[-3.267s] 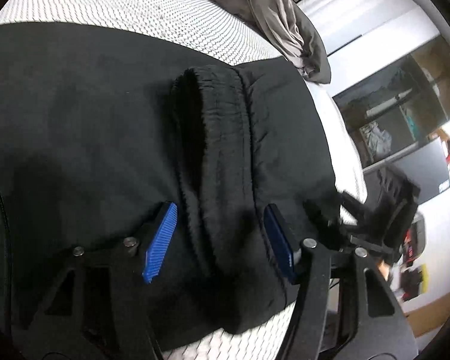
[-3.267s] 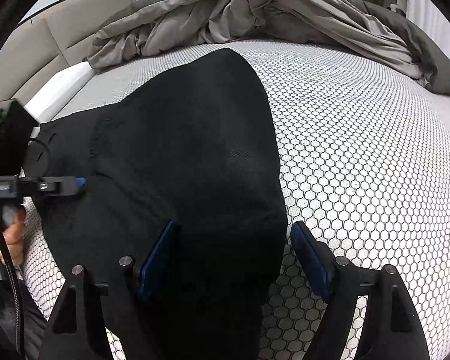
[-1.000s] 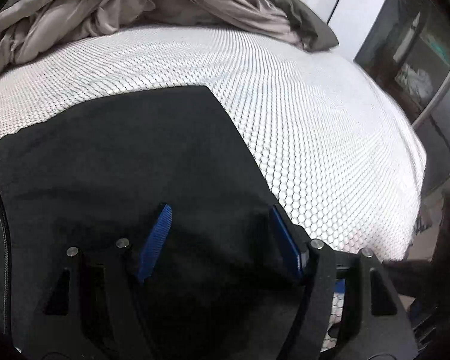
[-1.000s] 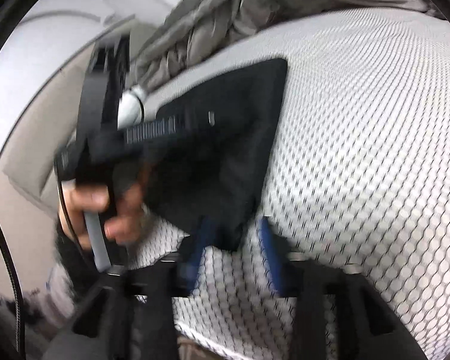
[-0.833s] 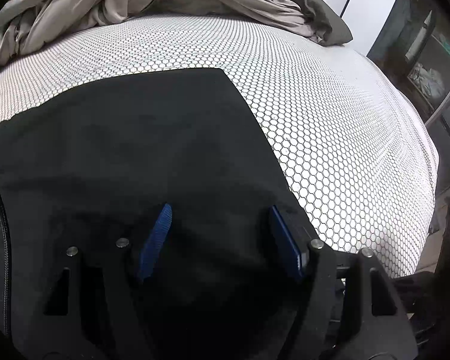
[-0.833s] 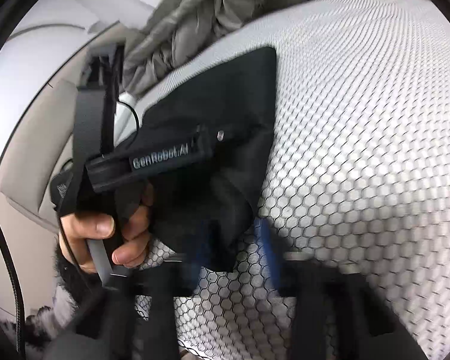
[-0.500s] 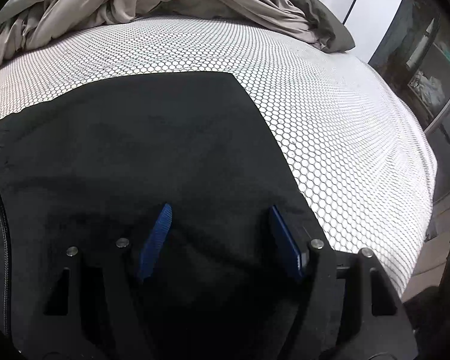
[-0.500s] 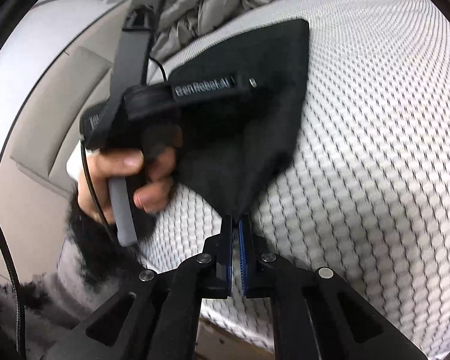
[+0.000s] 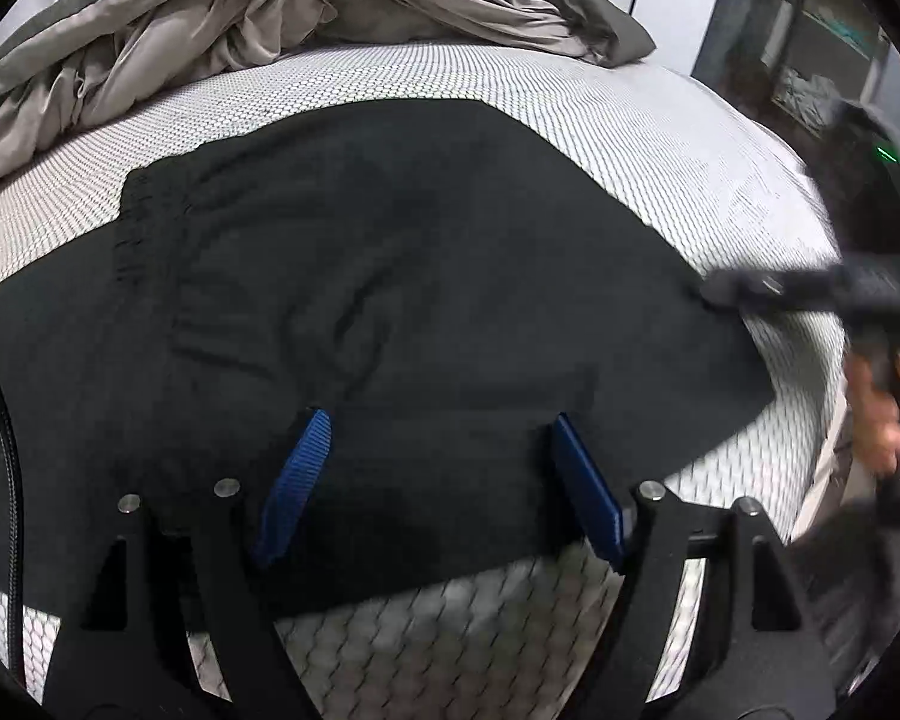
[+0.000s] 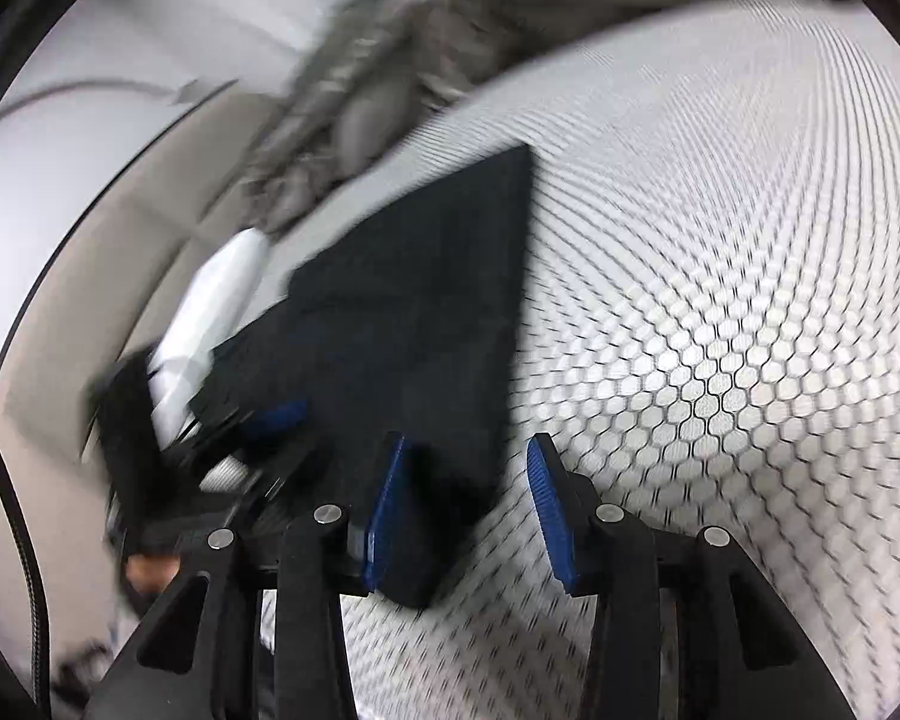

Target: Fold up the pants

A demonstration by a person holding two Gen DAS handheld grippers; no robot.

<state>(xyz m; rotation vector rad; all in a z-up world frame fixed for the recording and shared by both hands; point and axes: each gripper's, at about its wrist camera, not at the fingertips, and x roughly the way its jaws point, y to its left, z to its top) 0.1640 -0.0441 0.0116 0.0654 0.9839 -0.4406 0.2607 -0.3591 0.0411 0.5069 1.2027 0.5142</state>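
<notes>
In your left wrist view, the black pants (image 9: 426, 276) lie folded flat on the bed (image 9: 660, 120), the near hem between your left gripper (image 9: 438, 474) fingers, which have just spread wider. In your right wrist view, the right gripper (image 10: 468, 510) fingers have just parted, the pants' corner loose between them.

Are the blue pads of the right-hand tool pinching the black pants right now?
No, the right gripper stands open, pads apart, with the pants corner loose between them.
</notes>
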